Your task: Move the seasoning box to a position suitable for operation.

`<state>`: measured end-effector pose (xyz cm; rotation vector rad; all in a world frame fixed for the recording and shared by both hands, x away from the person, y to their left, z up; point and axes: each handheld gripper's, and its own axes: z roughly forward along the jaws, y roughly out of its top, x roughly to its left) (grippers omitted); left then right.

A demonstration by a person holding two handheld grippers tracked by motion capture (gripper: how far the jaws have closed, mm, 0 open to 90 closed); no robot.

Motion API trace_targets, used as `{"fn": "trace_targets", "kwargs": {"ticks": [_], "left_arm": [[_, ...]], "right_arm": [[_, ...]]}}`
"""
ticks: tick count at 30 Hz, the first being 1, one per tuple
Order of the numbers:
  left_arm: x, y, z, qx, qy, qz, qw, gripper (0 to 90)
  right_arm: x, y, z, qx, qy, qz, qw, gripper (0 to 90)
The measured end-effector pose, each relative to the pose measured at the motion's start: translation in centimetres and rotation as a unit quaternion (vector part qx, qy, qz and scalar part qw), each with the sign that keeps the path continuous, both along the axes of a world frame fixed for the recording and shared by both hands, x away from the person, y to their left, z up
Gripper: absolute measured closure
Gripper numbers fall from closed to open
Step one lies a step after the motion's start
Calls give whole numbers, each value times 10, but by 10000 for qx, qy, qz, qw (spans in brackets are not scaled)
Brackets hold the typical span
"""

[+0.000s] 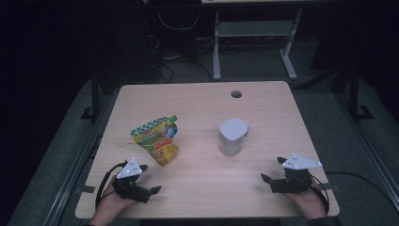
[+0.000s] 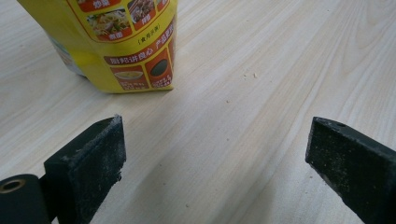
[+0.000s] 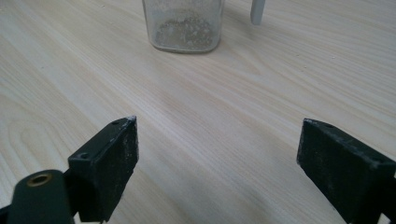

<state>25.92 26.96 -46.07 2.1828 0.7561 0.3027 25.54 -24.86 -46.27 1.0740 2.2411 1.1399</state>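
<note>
Overall, the pale wood-grain table [image 1: 197, 101] stands in a dark room with grey flooring and a desk frame behind. A clear jar [image 1: 232, 137] with a white lid sits near centre. Left of the jar stands a yellow pouch [image 1: 157, 139]. Nearer the person than the jar, the left gripper [image 1: 146, 178] and right gripper [image 1: 273, 169] rest with jaws spread wide, holding nothing.

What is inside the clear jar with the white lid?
Through the wall of the jar, a low layer of pale grainy stuff sits at the bottom. From above, the white lid covers the inside; what the grains are cannot be told.
</note>
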Motion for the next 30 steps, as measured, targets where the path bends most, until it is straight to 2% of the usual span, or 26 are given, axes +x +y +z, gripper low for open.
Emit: {"fn": "trace_targets", "kwargs": {"ticks": [6, 10, 12, 14, 19, 21, 30], "left_arm": [[1, 1, 1, -117, -5, 94, 9999, 46], [0, 0, 1, -94, -19, 69, 9999, 47], [-1, 1, 1, -17, -9, 20, 10000, 47], [-2, 1, 1, -53, -3, 56, 10000, 47], [-2, 2, 2, -87, -21, 56, 9999, 48], [-2, 1, 2, -89, -25, 41, 9999, 48], [0, 0, 2, -35, -13, 1, 10000, 48]], "right_arm": [[3, -2, 0, 53, 10, -2, 10000, 131], [6, -2, 0, 56, 44, 59, 10000, 135], [7, -2, 1, 85, 29, 82, 9999, 136], [9, -1, 1, 70, -22, 93, 9999, 137], [19, 1, 2, 115, 33, 67, 9999, 140], [22, 1, 2, 94, -33, 94, 9999, 145], [31, 1, 6, 132, -53, 148, 9998, 145]]}}
